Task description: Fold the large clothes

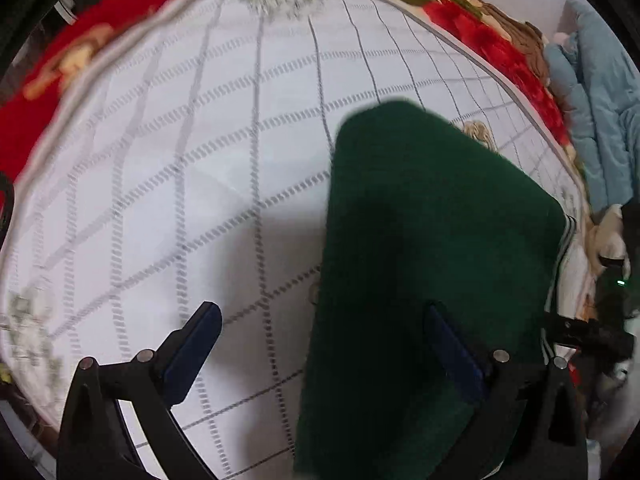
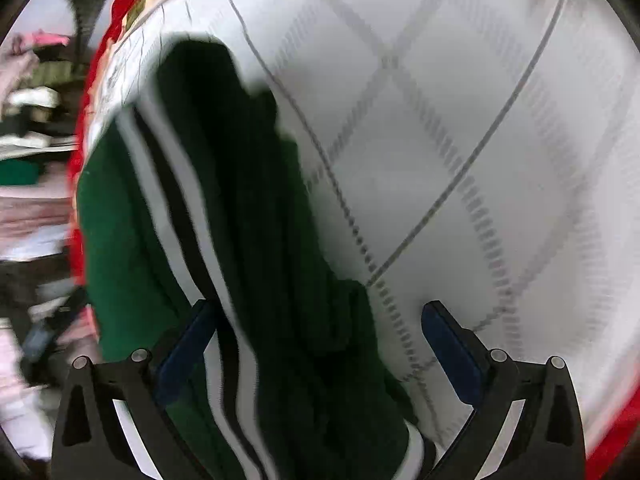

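A dark green garment lies folded into a long block on the white checked bed cover, at the right of the left wrist view. My left gripper is open above its left edge; the right finger is over the cloth, the left over the cover. In the right wrist view the green garment shows white and black stripes along one edge and lies in folds near the bed's edge. My right gripper is open, its jaws on either side of the cloth, holding nothing.
A red flowered blanket borders the white cover. Light blue clothes are piled at the far right beyond the bed. Blurred clutter and other clothes lie off the bed's edge at the left of the right wrist view.
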Demonstrator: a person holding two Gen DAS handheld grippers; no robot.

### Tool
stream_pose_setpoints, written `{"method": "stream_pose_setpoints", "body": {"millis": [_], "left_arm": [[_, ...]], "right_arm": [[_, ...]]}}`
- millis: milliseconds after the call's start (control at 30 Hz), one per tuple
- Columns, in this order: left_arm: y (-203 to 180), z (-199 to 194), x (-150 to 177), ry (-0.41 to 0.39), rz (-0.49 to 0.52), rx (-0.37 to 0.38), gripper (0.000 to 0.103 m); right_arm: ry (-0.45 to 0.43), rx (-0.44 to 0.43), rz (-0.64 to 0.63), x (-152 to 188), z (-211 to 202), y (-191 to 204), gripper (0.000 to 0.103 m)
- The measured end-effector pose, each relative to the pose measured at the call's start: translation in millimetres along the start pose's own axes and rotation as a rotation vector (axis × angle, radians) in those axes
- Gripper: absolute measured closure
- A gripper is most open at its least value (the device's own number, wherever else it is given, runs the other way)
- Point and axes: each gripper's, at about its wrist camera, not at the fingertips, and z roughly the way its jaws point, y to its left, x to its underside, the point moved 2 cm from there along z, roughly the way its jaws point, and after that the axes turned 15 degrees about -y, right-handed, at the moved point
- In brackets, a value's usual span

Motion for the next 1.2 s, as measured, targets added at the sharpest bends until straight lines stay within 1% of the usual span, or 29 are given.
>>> {"method": "stream_pose_setpoints", "body": {"millis": [33,100,133,167,200,233,300,333,367,400,433,467,500,533,567,600,633,700,733,767,800,867,933,1033,1067,1133,1167,1200], "left_arm": [[-1.2,2.6,0.9,0.001,-0.012,0.034,0.000],[-5.6,11.2,0.5,0.010,-0.032,0.102,0.000],[-8.0,13.4,-0.4,0.012,-0.031,0.121,0.000],[-10.9,15.5,-2.6,0.011,-0.020,0.132,0.000],[-16.1,18.0,-5.1,0.010,0.005,0.142,0.000],[-19.3,19.3,-7.0,0.012,0.022,0.147,0.000],[-27.0,21.7,-12.7,0.026,0.056,0.158,0.000],[-28.4,22.8,-15.0,0.035,0.065,0.165,0.000],[-28.3,23.6,-16.5,0.041,0.074,0.169,0.000],[-26.0,23.5,-19.2,0.041,0.095,0.154,0.000],[-24.2,24.6,-21.3,0.044,0.108,0.154,0.000],[-20.5,25.5,-21.8,0.051,0.106,0.168,0.000],[-18.0,27.5,-21.5,0.063,0.106,0.186,0.000],[-18.8,30.4,-21.1,0.070,0.116,0.204,0.000],[-20.7,32.7,-21.5,0.072,0.125,0.214,0.000],[-22.0,34.2,-20.1,0.073,0.136,0.221,0.000],[-23.0,35.1,-20.4,0.073,0.138,0.223,0.000],[-24.4,33.0,-20.8,0.066,0.142,0.232,0.000],[-25.1,30.6,-20.6,0.058,0.145,0.237,0.000],[-25.8,28.4,-20.5,0.048,0.152,0.239,0.000],[-27.2,23.1,-21.5,0.030,0.176,0.231,0.000],[-26.9,15.5,-25.7,0.010,0.192,0.225,0.001],[-26.3,7.7,-33.6,0.003,0.187,0.240,0.001],[-33.5,1.3,-46.3,-0.005,0.206,0.254,0.001],[-36.5,-1.1,-50.5,-0.008,0.222,0.255,0.001],[-44.6,-5.1,-62.7,-0.019,0.249,0.264,0.001],[-48.2,-5.6,-68.2,-0.025,0.256,0.267,0.001],[-52.3,-7.5,-78.4,-0.035,0.264,0.274,0.001]], "right_arm": [[0.006,-0.046,0.016,-6.0,5.3,-6.6,0.000],[0.036,-0.109,0.037,-9.0,6.9,-10.8,0.000],[0.045,-0.154,0.057,-10.7,7.1,-12.7,0.000],[0.061,-0.219,0.087,-11.7,8.0,-16.2,0.000],[0.099,-0.293,0.116,-11.3,13.3,-14.4,0.000],[0.154,-0.354,0.129,-4.7,21.5,-7.1,0.002],[0.199,-0.343,0.072,4.1,31.9,10.9,0.002],[0.232,-0.370,0.080,6.0,37.4,19.0,0.002],[0.258,-0.453,0.144,5.8,39.1,23.5,0.002],[0.266,-0.538,0.191,0.6,37.7,27.8,0.002],[0.263,-0.621,0.206,0.5,31.4,31.9,0.003],[0.252,-0.639,0.193,6.7,28.0,36.9,0.004],[0.236,-0.591,0.167,9.3,34.8,38.8,0.004],[0.210,-0.474,0.135,19.2,40.3,30.6,0.004],[0.199,-0.398,0.129,21.8,44.3,20.1,0.004],[0.184,-0.398,0.166,22.5,52.9,15.2,0.002],[0.166,-0.410,0.192,18.7,47.9,8.0,0.000],[0.139,-0.423,0.212,21.0,50.0,15.2,0.000],[0.122,-0.454,0.221,13.9,50.3,26.1,0.005],[0.115,-0.460,0.231,16.7,51.5,31.5,0.014],[0.108,-0.451,0.235,22.8,53.3,34.5,0.017],[0.091,-0.467,0.261,29.2,54.9,36.6,0.035],[0.082,-0.494,0.280,26.5,53.9,43.9,0.040],[0.062,-0.512,0.276,25.4,55.0,69.7,0.044],[0.056,-0.514,0.276,26.5,49.8,64.6,0.044],[0.035,-0.525,0.277,19.9,43.5,76.6,0.044],[0.027,-0.530,0.278,14.0,33.1,72.0,0.044],[0.012,-0.536,0.282,8.0,29.4,76.3,0.044]]}}
